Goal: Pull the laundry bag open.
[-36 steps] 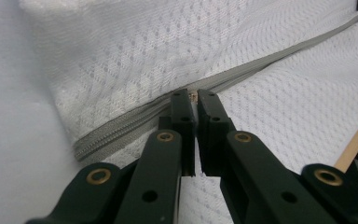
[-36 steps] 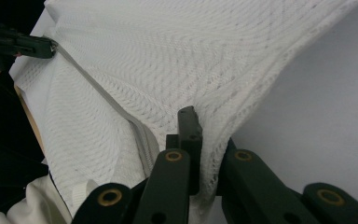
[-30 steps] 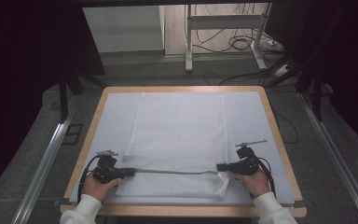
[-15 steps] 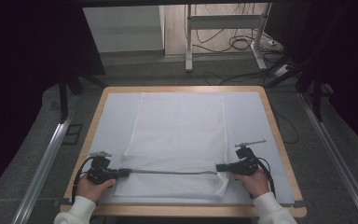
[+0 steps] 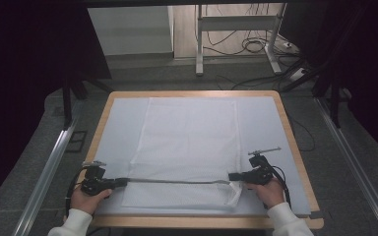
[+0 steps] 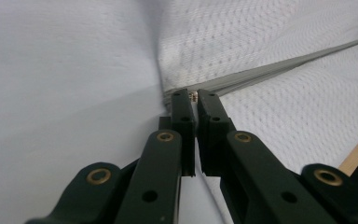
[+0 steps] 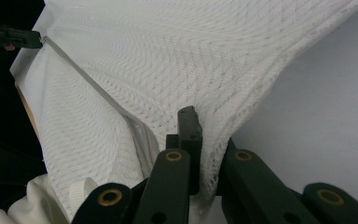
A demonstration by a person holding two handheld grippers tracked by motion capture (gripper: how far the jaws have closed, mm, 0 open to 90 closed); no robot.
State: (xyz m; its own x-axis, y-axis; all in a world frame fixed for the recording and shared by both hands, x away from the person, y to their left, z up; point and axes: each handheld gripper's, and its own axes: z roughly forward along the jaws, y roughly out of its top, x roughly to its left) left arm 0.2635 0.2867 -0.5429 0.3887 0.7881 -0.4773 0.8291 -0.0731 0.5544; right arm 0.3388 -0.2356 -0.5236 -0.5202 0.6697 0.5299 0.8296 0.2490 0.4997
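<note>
Left gripper (image 5: 120, 183) is clamped on the grey zipper strip (image 5: 172, 181) at seven o'clock on the wooden-rimmed table (image 5: 295, 142). Right gripper (image 5: 232, 176), at five o'clock, is pinched shut on the white mesh laundry bag (image 5: 189, 142), zipper stretched taut between them, bag spread flat toward twelve.

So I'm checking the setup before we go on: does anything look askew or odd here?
Only the mesh bag. Its near end is bunched where the right gripper pinches it, and its grey zipper is pulled taut to the left gripper, which grips the pull beyond the bag's left edge.
</note>
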